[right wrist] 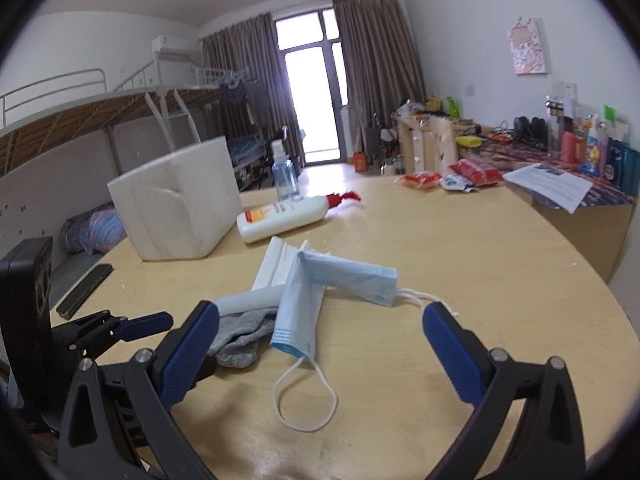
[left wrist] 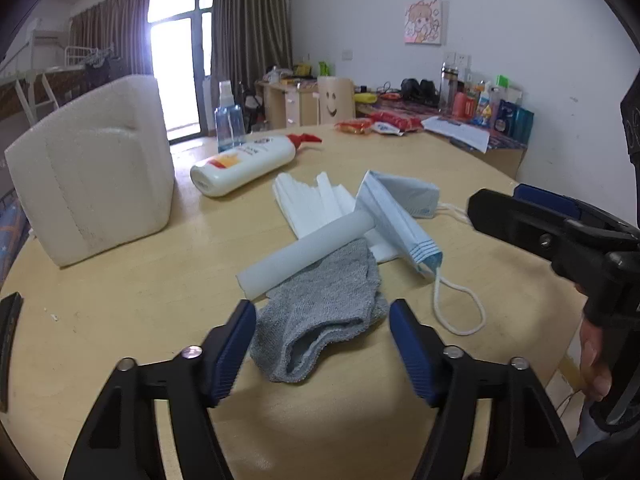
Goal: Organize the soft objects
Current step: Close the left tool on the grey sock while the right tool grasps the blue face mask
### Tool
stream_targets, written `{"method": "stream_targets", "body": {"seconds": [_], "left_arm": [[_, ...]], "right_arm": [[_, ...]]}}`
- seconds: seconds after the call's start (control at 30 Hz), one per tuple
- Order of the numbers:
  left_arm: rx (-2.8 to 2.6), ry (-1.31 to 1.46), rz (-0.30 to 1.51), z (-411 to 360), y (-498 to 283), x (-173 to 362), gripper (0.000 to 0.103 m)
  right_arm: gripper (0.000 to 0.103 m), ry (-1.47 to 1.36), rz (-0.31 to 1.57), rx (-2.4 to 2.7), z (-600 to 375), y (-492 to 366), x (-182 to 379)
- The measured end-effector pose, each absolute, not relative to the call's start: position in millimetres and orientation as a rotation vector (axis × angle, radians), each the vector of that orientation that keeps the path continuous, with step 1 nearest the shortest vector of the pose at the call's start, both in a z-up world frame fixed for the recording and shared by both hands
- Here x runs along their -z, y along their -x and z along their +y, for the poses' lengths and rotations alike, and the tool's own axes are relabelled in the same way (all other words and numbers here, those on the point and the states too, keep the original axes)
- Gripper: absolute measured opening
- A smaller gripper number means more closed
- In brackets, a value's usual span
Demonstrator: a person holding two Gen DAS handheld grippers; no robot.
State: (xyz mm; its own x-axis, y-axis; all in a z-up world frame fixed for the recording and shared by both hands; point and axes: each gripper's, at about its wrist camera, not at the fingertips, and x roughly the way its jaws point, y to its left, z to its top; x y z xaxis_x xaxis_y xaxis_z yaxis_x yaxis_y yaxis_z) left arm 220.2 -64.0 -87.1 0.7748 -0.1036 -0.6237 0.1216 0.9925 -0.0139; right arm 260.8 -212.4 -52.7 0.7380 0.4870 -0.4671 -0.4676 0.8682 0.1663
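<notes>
left wrist view, left tongs (left wrist: pixel 322 346) astride grey sock (left wrist: pixel 320 312), unpinched

The right gripper (right wrist: pixel 320 332) hung over the desk (right wrist: pixel 460 272) with its jaws wide apart and nothing between the pads. Ahead of it lay a folded blue face mask (right wrist: pixel 304 312), its ear loop (right wrist: pixel 306 396) trailing toward the camera. A grey sock (right wrist: pixel 240 340) lay beside the mask, apparently tucked under a white tube (right wrist: pixel 252 300). Farther back stood a white foam box (right wrist: pixel 176 204) and a toppled lotion bottle (right wrist: pixel 284 218).

lotion bottle (left wrist: pixel 245 164), spray bottle (left wrist: pixel 229 119) — upright, phone (right wrist: pixel 85 290)
</notes>
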Motion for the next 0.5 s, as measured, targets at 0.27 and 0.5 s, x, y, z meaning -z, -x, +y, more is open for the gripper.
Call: {"method": "stream_targets", "body": {"seconds": [0.27,0.5], "left_arm": [[0.134,-0.054,0.743,-71.2,-236.0,97.7,0.046],[0.142,-0.064,0.780,-71.1,-244.4,102.7,0.024]], "right_arm": [[0.103,-0.033,0.579,-0.541,-206.8,-276.8,58.6],[0.102,-0.010,0.650,-0.574,-191.3,-290.7,65.0]]}}
